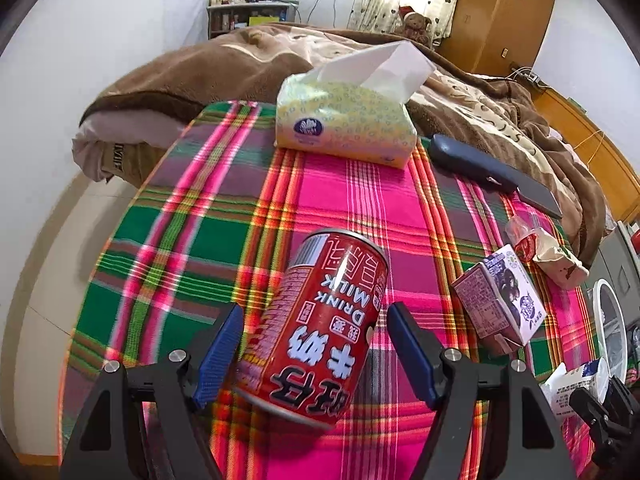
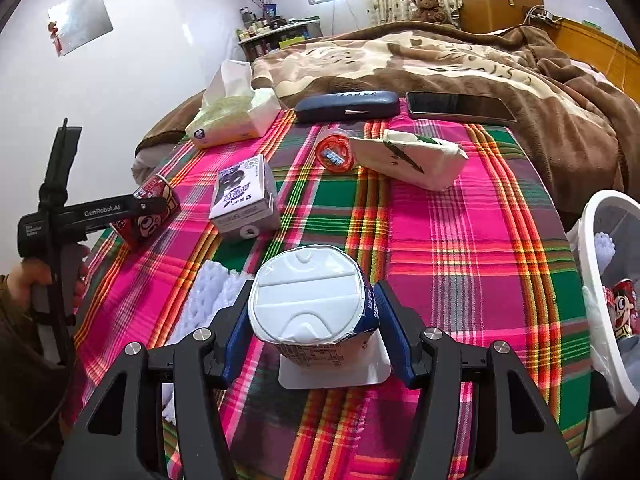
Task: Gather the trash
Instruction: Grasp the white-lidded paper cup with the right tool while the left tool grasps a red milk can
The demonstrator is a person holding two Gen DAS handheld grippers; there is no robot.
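L gripper (image 1: 312, 344) jaws wide, astride red milk can (image 1: 320, 328) at lower centre, pads not touching; R gripper (image 2: 316, 332) clamped on white yogurt cup (image 2: 312, 300), bottom centre.

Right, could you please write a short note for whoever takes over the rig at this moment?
Left claw: open around the lying red can, pads not touching it.
Right claw: shut on the white cup.
Done: a second can is in the bin, at the right edge of the bed.
Left: bin the red can and cup, then the carton, paper bag, red tub and foam net.
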